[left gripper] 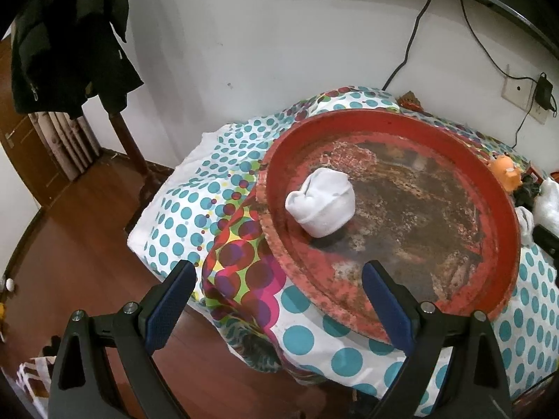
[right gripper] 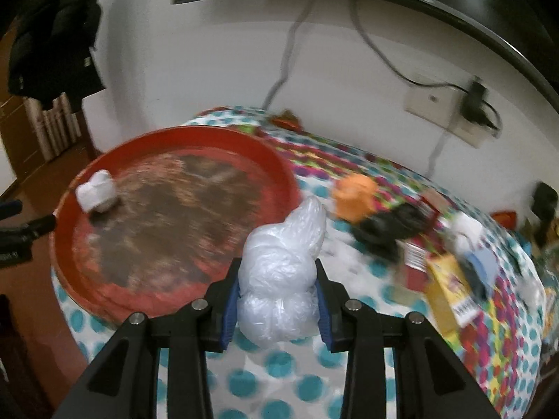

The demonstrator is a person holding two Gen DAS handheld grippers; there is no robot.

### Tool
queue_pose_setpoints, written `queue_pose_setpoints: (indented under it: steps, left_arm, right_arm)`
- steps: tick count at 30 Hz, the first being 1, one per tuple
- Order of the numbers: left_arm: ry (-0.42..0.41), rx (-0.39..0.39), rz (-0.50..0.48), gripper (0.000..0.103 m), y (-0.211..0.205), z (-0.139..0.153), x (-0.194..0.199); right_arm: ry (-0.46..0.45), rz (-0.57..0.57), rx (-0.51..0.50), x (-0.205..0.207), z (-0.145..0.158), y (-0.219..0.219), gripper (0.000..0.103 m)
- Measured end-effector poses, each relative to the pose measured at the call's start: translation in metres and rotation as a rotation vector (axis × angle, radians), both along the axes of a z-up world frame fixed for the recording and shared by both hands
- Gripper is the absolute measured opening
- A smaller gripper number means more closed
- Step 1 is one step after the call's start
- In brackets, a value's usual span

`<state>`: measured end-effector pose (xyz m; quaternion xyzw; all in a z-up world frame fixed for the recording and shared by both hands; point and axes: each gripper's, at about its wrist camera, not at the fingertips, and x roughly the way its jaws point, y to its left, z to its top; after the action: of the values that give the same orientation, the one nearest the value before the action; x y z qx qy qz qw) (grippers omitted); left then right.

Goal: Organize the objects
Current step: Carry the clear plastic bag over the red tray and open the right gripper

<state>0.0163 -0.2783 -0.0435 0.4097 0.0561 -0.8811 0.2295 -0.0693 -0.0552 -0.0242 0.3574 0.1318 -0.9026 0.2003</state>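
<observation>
A worn round red tray [left gripper: 503, 209] [right gripper: 276, 171] rests on a dotted cloth. A rolled white sock [left gripper: 321, 206] [right gripper: 97, 192] lies in the tray near its left rim. My left gripper [left gripper: 279, 276] stands open over the tray's near edge with nothing between its blue pads. My right gripper [right gripper: 277, 279] is shut on a crumpled clear plastic bag [right gripper: 286, 262], held above the cloth just right of the tray. This right wrist view is blurred. The left gripper's black fingers [right gripper: 31, 227] show at the far left of it.
On the cloth right of the tray lie an orange toy [right gripper: 354, 197] [left gripper: 506, 171], a black bundle [right gripper: 384, 230], a yellow box [right gripper: 450, 296] and white bits [right gripper: 464, 230]. The cloth's edge drops to a wooden floor [left gripper: 87, 244]. A dark coat [left gripper: 66, 38] hangs at left. Cables run down the wall.
</observation>
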Motion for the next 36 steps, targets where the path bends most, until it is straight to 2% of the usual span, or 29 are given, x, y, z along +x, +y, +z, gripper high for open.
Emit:
queue_pose_setpoints:
  steps: [7,14,29,36]
  left_arm:
    - [0.008,0.021,0.001,0.095,-0.004,0.000,0.001]
    - [0.010,0.034,0.014,0.095,-0.009,0.000,0.002]
    - [0.010,0.054,0.019,0.096,-0.013,-0.004,0.001]
    - [0.008,0.050,0.006,0.096,-0.011,-0.005,0.000]
  right_arm:
    - [-0.003,0.077,0.030,-0.010,-0.004,-0.058,0.037]
    - [-0.056,0.082,0.046,-0.030,-0.020,-0.092,0.037]
    - [-0.104,0.045,0.103,-0.075,-0.035,-0.121,0.037]
    - [-0.117,0.028,0.116,-0.085,-0.042,-0.120,0.038]
